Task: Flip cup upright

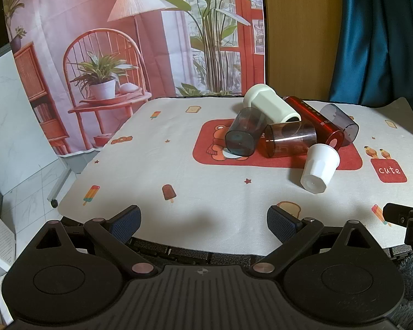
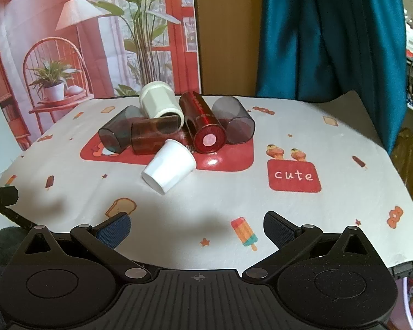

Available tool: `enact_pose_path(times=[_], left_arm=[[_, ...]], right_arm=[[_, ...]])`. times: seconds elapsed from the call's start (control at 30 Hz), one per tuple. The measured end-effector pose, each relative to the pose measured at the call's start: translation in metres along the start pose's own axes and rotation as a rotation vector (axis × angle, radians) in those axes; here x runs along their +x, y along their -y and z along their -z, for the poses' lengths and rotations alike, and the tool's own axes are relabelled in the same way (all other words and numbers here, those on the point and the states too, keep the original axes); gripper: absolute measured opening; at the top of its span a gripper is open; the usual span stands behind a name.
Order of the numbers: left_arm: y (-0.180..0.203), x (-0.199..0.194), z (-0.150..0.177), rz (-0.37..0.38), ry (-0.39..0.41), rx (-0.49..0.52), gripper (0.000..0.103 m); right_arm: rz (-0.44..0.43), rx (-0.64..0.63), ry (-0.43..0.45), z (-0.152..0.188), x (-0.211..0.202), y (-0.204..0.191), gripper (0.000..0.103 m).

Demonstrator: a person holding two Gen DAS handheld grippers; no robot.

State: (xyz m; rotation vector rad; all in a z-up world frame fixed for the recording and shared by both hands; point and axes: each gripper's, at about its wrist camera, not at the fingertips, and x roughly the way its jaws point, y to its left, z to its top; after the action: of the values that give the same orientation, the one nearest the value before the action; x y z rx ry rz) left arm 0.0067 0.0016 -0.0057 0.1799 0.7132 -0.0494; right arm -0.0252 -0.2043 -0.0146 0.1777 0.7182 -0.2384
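both claws [image 1: 203,221] [image 2: 197,227] gape, white cup [image 2: 169,166] lies sideways.

Glossy red tumbler [image 2: 203,126], matt tablecloth [image 2: 330,148]

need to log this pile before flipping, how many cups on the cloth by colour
white or cream: 2, the white cup and the cream cup
grey see-through: 2, grey cup on the left and grey cup on the right
brown see-through: 1, brown cup
red: 1, red cup
total: 6, all lying on their sides
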Motion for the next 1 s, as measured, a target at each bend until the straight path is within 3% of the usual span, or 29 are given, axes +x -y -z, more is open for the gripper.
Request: enact_pose_path(times=[0.3, 0.57, 0.7, 1.0], left_arm=[[-0.001, 0.003, -0.001, 0.019, -0.015, -0.008, 0.099], [-0.006, 0.013, -0.016, 0.054, -0.023, -0.014, 0.099], [-0.01, 0.032, -0.034, 0.083, -0.029, -0.043, 0.099], [-0.003, 0.097, -0.077, 0.113, -0.005, -0.001, 0.097]], right_arm=[[-0.064, 0.067, 0.011, -0.001, -0.001, 0.009, 0.103], [-0.07, 0.006, 0.013, -0.012, 0.008, 0.003, 0.103], [-0.063, -0.03, -0.009, -0.018, 0.019, -0.002, 0.103], [-0.008, -0.029, -0.004, -0.034, 0.047, -0.001, 0.103]])
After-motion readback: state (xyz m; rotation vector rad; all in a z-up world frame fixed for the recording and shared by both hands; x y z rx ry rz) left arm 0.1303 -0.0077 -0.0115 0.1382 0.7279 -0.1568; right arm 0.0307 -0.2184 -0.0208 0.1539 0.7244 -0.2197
